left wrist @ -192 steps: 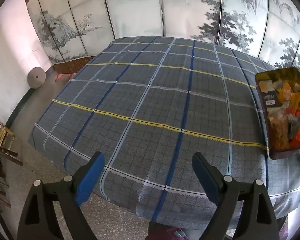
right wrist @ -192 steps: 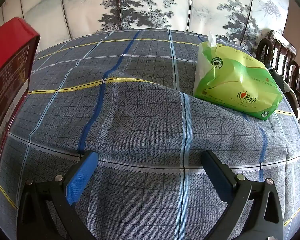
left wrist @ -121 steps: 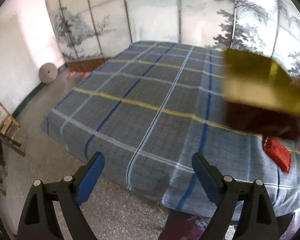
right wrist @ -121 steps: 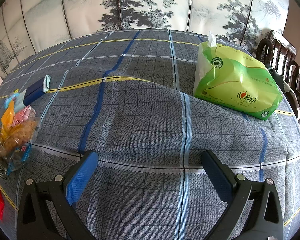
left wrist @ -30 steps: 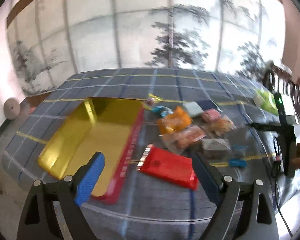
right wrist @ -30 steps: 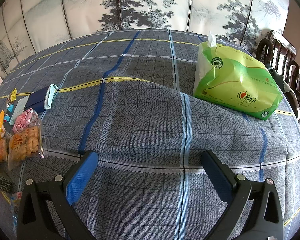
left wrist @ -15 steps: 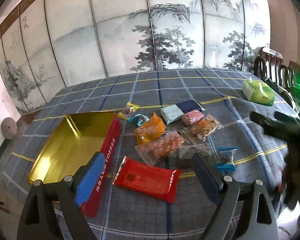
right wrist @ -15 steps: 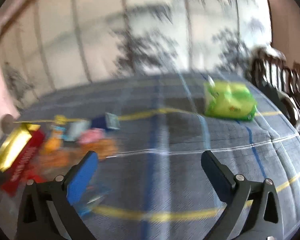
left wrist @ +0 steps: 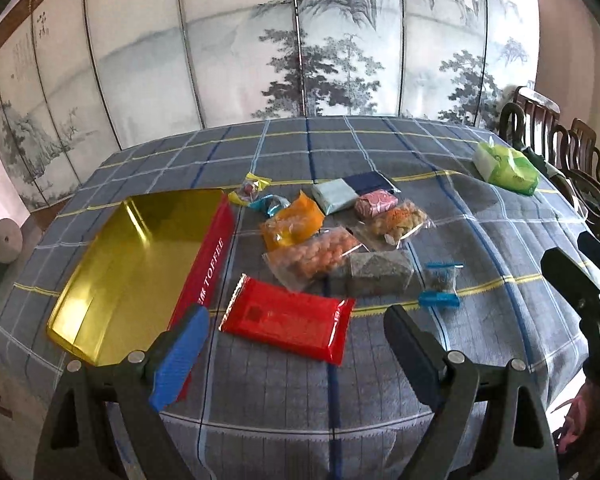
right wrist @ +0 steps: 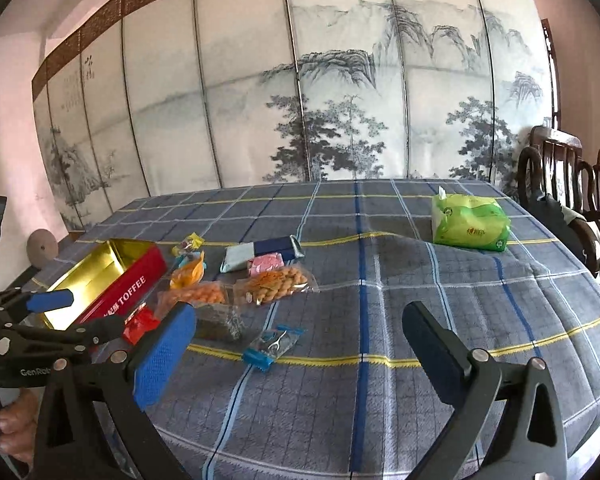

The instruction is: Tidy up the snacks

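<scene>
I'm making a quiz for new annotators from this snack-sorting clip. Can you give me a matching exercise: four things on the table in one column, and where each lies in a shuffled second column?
Things:
1. toffee tin
2. red packet
3. green tissue pack
4. yellow candy

Places:
A. far right of the table, near the chairs
B. nearest the table's front edge, just right of the tin
C. left of all the snacks, open and empty
D. by the tin's far right corner

Pairs: 1-C, 2-B, 3-A, 4-D
</scene>
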The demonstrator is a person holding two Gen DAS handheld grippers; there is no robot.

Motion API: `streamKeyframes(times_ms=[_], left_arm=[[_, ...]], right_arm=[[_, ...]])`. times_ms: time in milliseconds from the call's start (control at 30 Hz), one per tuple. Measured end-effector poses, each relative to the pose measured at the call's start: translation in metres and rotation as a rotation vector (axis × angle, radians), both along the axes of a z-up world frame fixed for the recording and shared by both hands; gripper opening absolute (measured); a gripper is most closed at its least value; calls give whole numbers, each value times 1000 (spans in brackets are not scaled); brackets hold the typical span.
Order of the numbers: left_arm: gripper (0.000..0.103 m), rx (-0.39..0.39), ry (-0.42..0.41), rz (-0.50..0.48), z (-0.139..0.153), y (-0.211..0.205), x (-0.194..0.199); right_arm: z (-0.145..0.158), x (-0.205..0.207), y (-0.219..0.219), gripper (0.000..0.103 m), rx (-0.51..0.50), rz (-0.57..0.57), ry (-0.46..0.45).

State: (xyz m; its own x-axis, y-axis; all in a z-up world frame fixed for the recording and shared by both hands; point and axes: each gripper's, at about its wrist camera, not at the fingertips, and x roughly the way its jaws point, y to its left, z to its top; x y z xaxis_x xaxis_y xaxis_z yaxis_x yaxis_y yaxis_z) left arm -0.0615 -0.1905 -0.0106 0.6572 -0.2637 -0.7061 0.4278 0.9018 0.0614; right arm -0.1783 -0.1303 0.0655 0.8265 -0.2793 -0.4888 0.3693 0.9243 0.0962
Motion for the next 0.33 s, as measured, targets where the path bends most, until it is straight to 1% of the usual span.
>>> streamKeyframes(times_ms=[67,133,200,267,333], left_arm=[[91,-5,-25,17,0,2,-3],[91,-35,-47,23,2,7,-6],[91,-41,-65,35,4,11,-8],[91,-44,-66,47,5,16,-9],[91,-50,-37,61,0,24,-9]], right_arm=[[-2,-3,3,103,2,1,8],[-5,-6,5,103,7,8,18],[-7,-9,7,103,2,7,20],[-10,-11,8,103,-4,6,30],[-13,-14,5,103,-4,-2,37]])
